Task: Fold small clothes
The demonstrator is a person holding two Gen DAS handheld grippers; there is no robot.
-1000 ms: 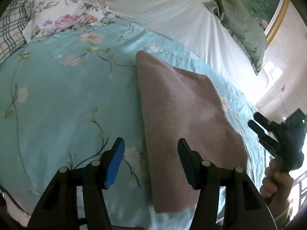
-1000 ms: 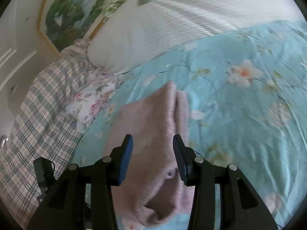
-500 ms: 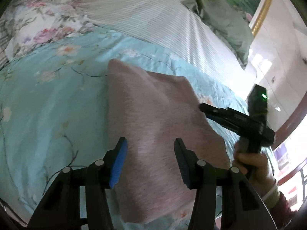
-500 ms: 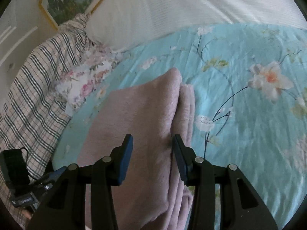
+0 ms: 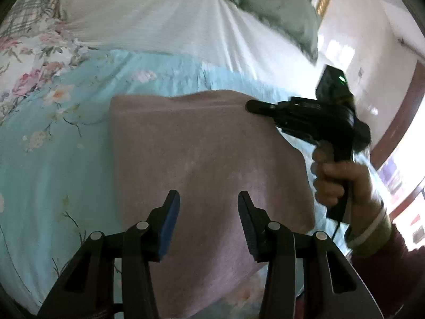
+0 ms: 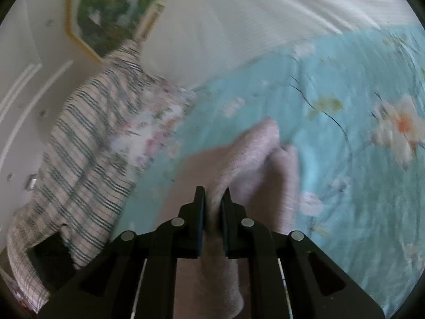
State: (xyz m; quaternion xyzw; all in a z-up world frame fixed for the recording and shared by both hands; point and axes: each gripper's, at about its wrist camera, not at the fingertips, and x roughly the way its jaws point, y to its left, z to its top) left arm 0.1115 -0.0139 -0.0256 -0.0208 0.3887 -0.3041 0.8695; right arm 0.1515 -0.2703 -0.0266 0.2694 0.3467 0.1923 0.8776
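item: pink cloth, soft and fleecy, already folded at least once. it lies on the blue flowered bedspread, filling the centre and lower centre of the left wrist view. its long axis there runs from the bottom of the frame up toward the centre, away from the camera.

item: left gripper, bottom centre of its own view. its jaws stand partly apart and have just been closing. the cloth lies beneath and beyond them, but the pads press on nothing. it hovers over the near end of the cloth.

item: right gripper, bottom centre of its own view. its jaws have just been closing and now stand narrow, pinching a raised ridge of the pink cloth between the pads. in the left wrist view the same tool enters from the right, held in a hand, with its tip at the cloth's upper right edge.

relation for the next move, as a judgement: the right gripper already holds one edge and is the nearer tool. the left gripper has the cloth straight ahead along its fingers, so it would need to drop onto the near end before a fold across the long axis can be carried over.

surroundings: white ribbed sheet in the upper centre, green pillow upper right, and plaid cloth at the left of the right wrist view, with a framed picture upper left.

writing, brands, labels: none can be read. both views are blurred.
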